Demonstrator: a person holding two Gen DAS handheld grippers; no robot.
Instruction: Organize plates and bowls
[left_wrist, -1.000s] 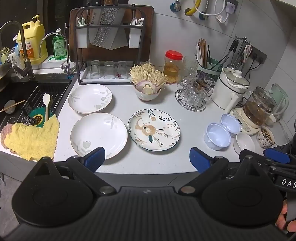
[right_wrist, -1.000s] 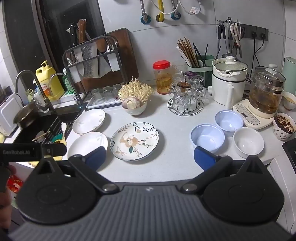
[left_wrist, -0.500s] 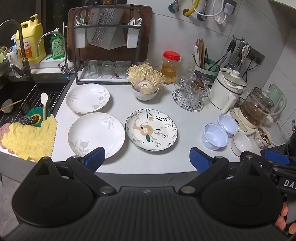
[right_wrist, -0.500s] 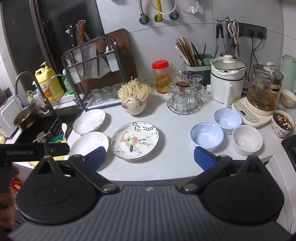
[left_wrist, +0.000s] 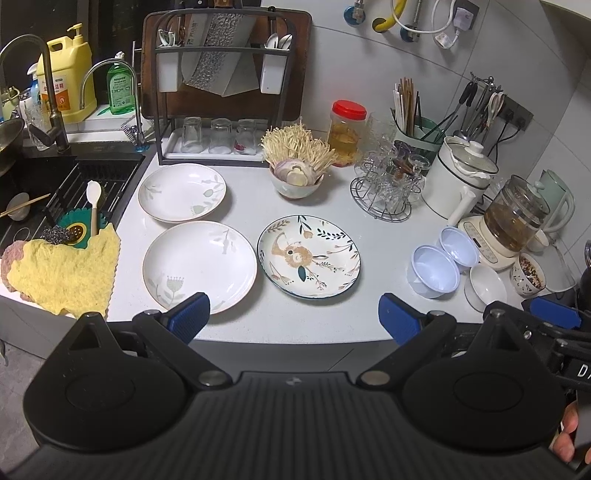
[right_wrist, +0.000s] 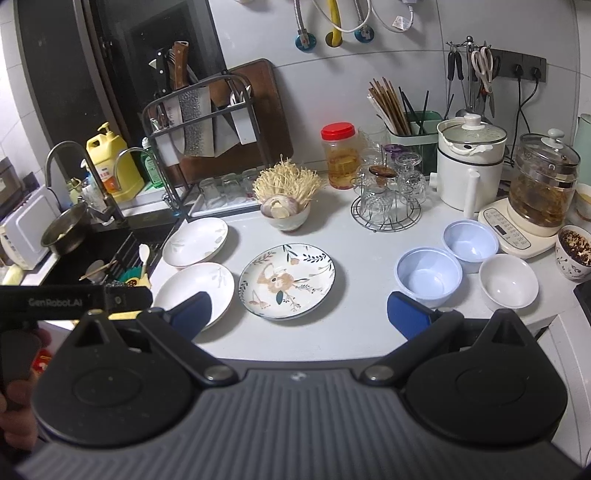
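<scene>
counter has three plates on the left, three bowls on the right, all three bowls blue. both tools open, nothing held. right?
Not quite: only two bowls are blue; the third bowl is white, as the right wrist view shows. The rest holds: three plates on the left, left tool and right tool open, nothing held.

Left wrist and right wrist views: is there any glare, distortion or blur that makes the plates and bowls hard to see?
Left wrist view: fisheye bends the counter edge; the near white plate is sharp, evenly lit, partly hidden by a blue gripper finger. Right wrist view: same curvature; soft ceiling glare inside the blue bowl, the flowered plate clear, no motion blur.
</scene>
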